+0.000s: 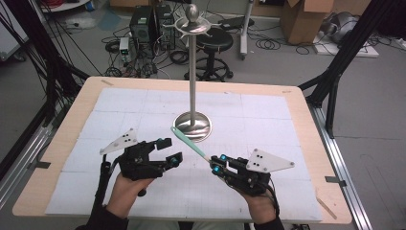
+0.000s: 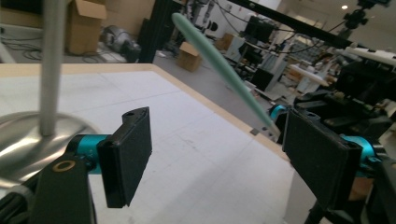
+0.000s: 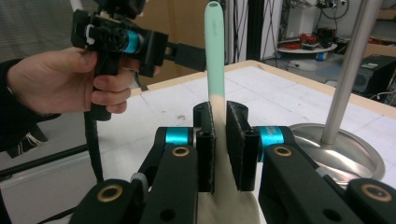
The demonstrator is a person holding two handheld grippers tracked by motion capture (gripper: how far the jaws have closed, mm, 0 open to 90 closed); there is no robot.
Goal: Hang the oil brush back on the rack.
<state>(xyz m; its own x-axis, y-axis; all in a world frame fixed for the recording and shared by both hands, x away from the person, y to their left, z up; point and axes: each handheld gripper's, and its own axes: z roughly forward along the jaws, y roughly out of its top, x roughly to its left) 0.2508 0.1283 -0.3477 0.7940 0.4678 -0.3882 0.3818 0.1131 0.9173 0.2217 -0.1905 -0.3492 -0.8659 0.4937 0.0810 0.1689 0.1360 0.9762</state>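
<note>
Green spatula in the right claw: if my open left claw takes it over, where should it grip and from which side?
Probably grip the spatula on its bare green handle, midway between the right claw and the free tip. Bring the left claw in from its own side, jaws straddling the thin shaft. The handle slants up, clear of the table, towards the metal stand.

high view: above, looking forward-down | gripper views: low, close | shared: stand

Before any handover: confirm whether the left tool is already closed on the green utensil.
No, the left tool stands open and apart from the green utensil, which the right tool clamps.
</note>
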